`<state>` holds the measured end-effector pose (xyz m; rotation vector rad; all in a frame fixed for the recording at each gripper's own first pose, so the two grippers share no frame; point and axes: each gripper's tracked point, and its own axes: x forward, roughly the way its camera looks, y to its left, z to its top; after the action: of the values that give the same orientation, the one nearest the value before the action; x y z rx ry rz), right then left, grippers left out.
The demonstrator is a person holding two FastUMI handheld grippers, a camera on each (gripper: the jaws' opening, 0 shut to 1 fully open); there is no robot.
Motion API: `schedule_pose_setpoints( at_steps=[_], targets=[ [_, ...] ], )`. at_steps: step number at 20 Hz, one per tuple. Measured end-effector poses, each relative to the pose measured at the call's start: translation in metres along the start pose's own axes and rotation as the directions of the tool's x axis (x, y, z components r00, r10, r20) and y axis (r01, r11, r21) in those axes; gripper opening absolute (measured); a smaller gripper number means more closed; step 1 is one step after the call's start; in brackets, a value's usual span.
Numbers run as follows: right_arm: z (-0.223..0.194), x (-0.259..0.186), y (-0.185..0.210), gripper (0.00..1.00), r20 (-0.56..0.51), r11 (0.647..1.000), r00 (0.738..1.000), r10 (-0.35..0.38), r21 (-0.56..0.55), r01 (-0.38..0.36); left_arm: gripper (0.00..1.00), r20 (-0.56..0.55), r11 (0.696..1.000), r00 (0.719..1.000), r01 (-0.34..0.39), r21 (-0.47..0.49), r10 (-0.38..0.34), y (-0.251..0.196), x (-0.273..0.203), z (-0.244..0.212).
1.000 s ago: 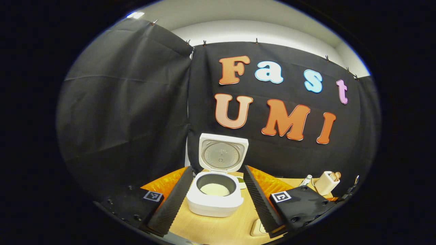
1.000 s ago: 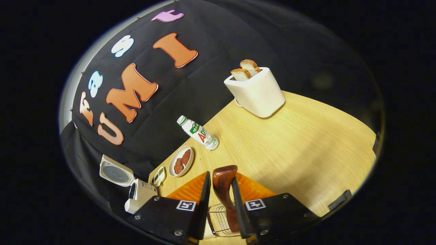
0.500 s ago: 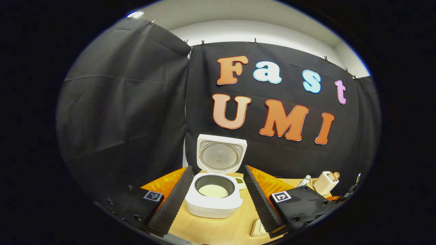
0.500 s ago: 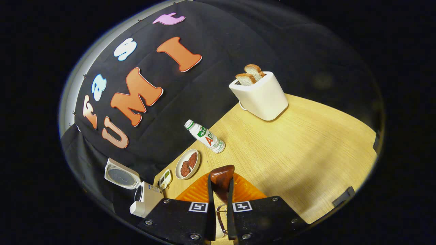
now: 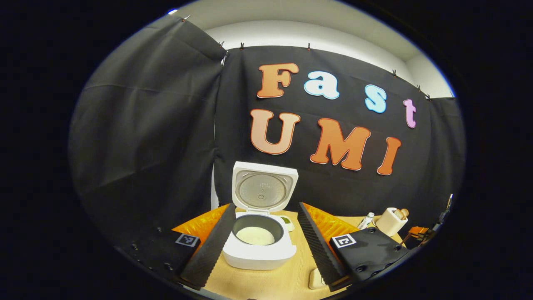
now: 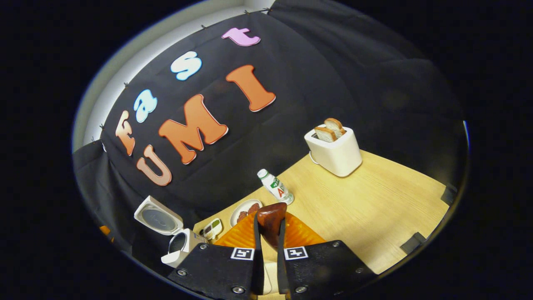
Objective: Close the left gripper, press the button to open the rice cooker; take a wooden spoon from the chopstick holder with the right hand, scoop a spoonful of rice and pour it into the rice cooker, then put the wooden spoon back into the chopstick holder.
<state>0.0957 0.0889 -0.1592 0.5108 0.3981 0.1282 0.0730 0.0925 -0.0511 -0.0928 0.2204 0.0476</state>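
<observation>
The white rice cooker (image 5: 258, 255) stands on the wooden table with its lid (image 5: 264, 188) raised and white rice (image 5: 255, 235) in the dark pot. My left gripper (image 5: 265, 208) is open in front of it, one finger showing on each side of the cooker, apart from it. My right gripper (image 6: 269, 221) is shut on the dark brown wooden spoon (image 6: 270, 213), whose rounded end sticks up between the fingertips. In the right gripper view, the open rice cooker (image 6: 180, 246) sits far off at lower left.
A white toaster (image 6: 333, 153) with two bread slices stands at the table's back. A small bottle (image 6: 275, 186), a plate (image 6: 243, 209) with dark food and a small dish (image 6: 212, 227) lie between it and the cooker. The wooden table (image 6: 374, 216) spreads to the right.
My right gripper shut on the spoon's end and rose with it away from the wire holder; the table items look smaller. The left gripper stayed open and drifted slightly.
</observation>
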Motion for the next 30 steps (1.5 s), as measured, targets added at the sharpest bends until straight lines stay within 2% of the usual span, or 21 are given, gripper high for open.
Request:
schedule_pose_setpoints(
  at_steps=[1, 5, 8, 12, 15, 19, 21, 26, 27, 28, 30],
  targets=[
    [-0.005, -0.002, 0.015, 0.12, 0.003, 1.000, 1.000, 0.020, -0.009, -0.020, 1.00, -0.008, 1.000, 1.000, 0.008, 0.002, -0.008, 0.005, 0.004, -0.002],
    [-0.036, -0.004, 0.080, 0.12, 0.001, 0.994, 0.995, 0.104, -0.032, -0.104, 0.98, -0.028, 0.999, 0.999, 0.041, 0.020, -0.041, 0.023, 0.018, -0.004],
    [-0.071, 0.004, 0.103, 0.12, -0.014, 0.991, 0.994, 0.107, -0.076, -0.107, 1.00, -0.024, 0.998, 0.998, 0.066, 0.023, -0.066, 0.034, 0.027, 0.000],
    [-0.111, 0.020, 0.105, 0.12, -0.020, 0.982, 0.999, 0.046, -0.181, -0.049, 1.00, -0.026, 0.996, 0.996, 0.087, 0.037, -0.086, 0.050, 0.037, 0.003],
    [-0.126, 0.028, 0.099, 0.12, 0.007, 0.969, 1.000, 0.000, -0.246, 0.002, 1.00, -0.033, 0.995, 0.995, 0.092, 0.048, -0.090, 0.060, 0.045, 0.000],
    [-0.135, 0.036, 0.087, 0.12, 0.076, 0.924, 0.995, -0.058, -0.375, 0.082, 1.00, -0.045, 0.993, 0.995, 0.095, 0.071, -0.092, 0.071, 0.055, -0.005],
    [-0.145, 0.040, 0.084, 0.12, 0.086, 0.904, 0.994, -0.064, -0.416, 0.095, 1.00, -0.058, 0.992, 0.994, 0.100, 0.076, -0.096, 0.075, 0.059, -0.010],
    [-0.171, 0.046, 0.081, 0.12, 0.100, 0.907, 0.993, -0.058, -0.410, 0.095, 1.00, -0.089, 0.992, 0.994, 0.076, 0.097, -0.068, 0.094, 0.065, -0.023],
    [-0.175, 0.045, 0.081, 0.07, 0.105, 0.914, 0.993, -0.052, -0.396, 0.090, 1.00, -0.091, 0.992, 0.994, 0.072, 0.101, -0.063, 0.098, 0.064, -0.025],
    [-0.177, 0.041, 0.082, 0.12, 0.104, 0.923, 0.994, -0.045, -0.377, 0.082, 1.00, -0.092, 0.992, 0.994, 0.069, 0.108, -0.059, 0.101, 0.064, -0.025],
    [-0.186, 0.038, 0.086, 0.12, 0.079, 0.954, 0.997, -0.017, -0.299, 0.040, 1.00, -0.094, 0.991, 0.994, 0.063, 0.115, -0.052, 0.106, 0.062, -0.027]
  ],
)
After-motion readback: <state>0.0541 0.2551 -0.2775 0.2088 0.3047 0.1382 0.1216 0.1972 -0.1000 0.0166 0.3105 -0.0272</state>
